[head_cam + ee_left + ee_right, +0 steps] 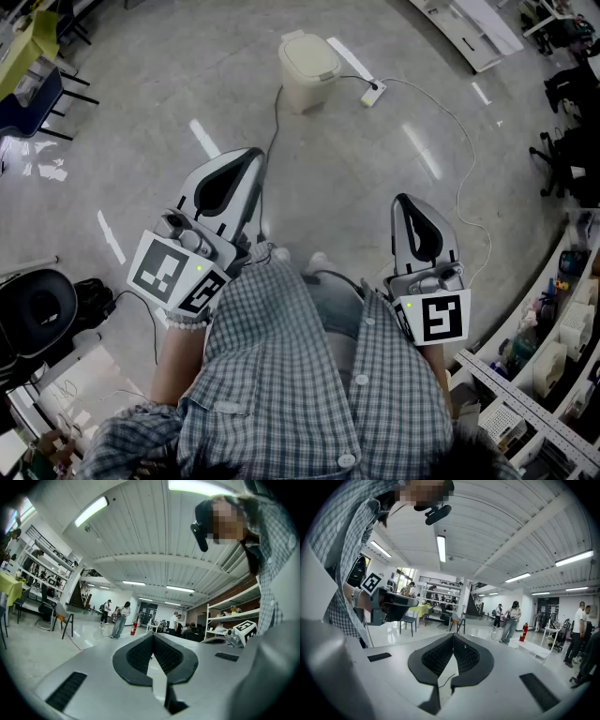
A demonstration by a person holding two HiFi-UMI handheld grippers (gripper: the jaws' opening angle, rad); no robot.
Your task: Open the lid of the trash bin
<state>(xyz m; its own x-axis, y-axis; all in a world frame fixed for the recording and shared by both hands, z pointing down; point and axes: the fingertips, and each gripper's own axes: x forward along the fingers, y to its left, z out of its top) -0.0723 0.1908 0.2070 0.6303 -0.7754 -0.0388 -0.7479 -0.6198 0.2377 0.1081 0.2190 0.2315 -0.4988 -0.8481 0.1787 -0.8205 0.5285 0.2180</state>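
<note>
head view looks steeply down at the floor [394,216]; both gripper views face outward, sharing the standing people [119,619]

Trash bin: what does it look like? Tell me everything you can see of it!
The bin is small, cream-coloured and round-cornered, and it looks like plastic. Its lid lies flat on top, shut. The bin stands upright on the shiny grey floor, near the top of the head view. A black cable runs by its left side; whether they touch cannot be told. Nothing else touches it.
</note>
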